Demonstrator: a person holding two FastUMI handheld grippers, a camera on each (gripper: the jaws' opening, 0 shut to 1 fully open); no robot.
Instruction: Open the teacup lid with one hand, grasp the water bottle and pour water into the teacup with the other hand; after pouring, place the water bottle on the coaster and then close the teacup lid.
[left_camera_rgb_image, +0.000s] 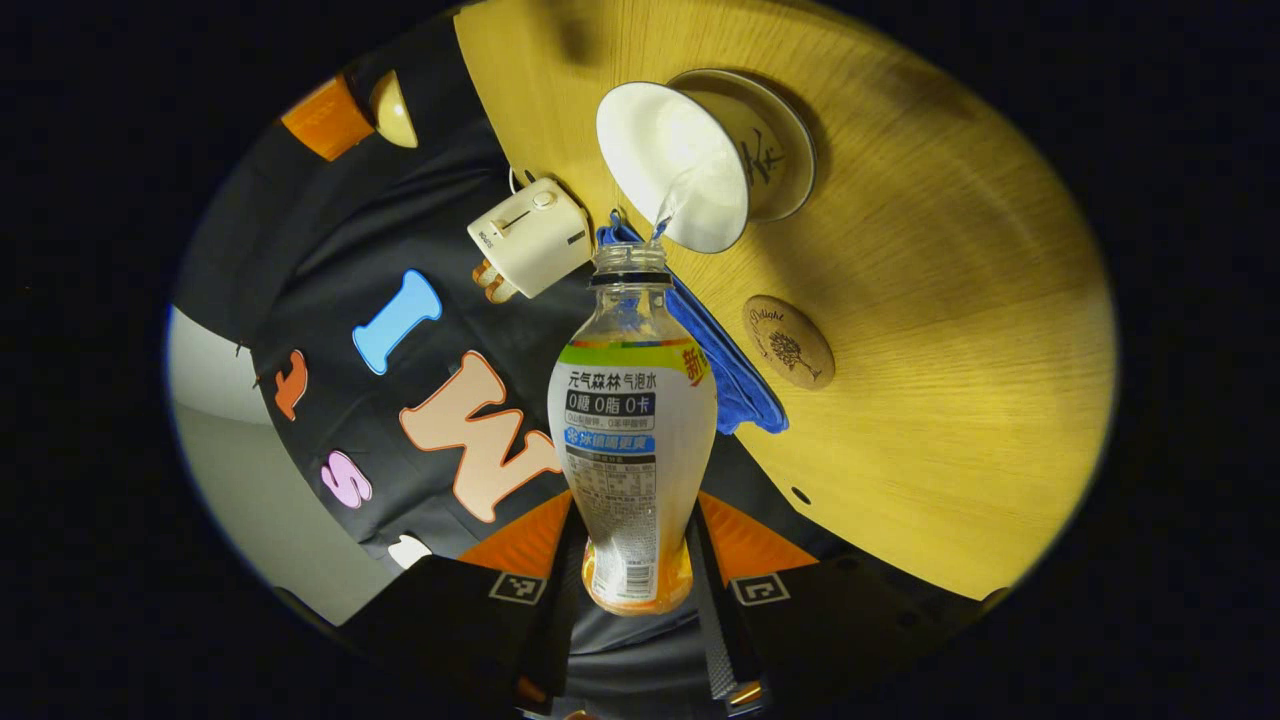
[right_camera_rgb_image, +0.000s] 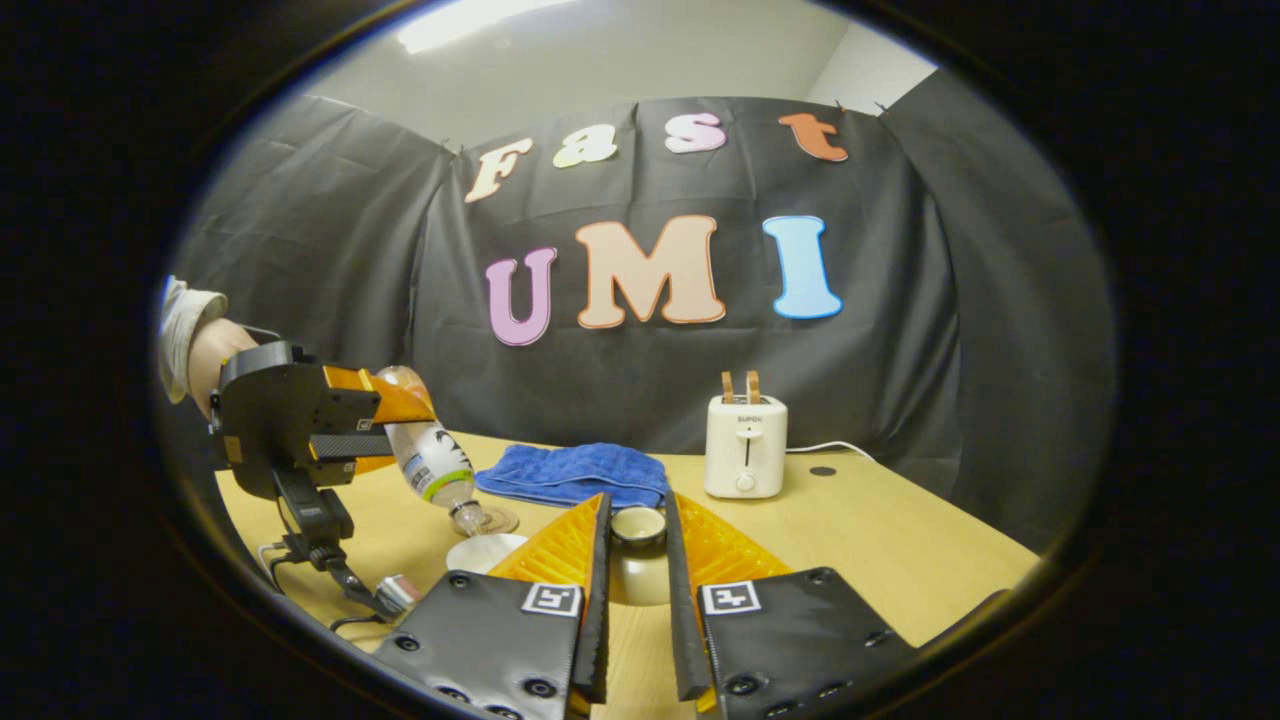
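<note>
Gripping water bottle (left_camera_rgb_image: 632, 430), left tool (left_camera_rgb_image: 635, 585) (right tool (right_camera_rgb_image: 637, 560) on lid (right_camera_rgb_image: 638, 525))

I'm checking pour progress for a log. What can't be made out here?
- Water level in the teacup: left gripper view, white interior blurs it; right gripper view, the right hand-held gripper cuts the cup off.
- Water left in the bottle: left gripper view, label covers it.
- Rim of the lid: right gripper view, hidden between that gripper's fingers.
</note>
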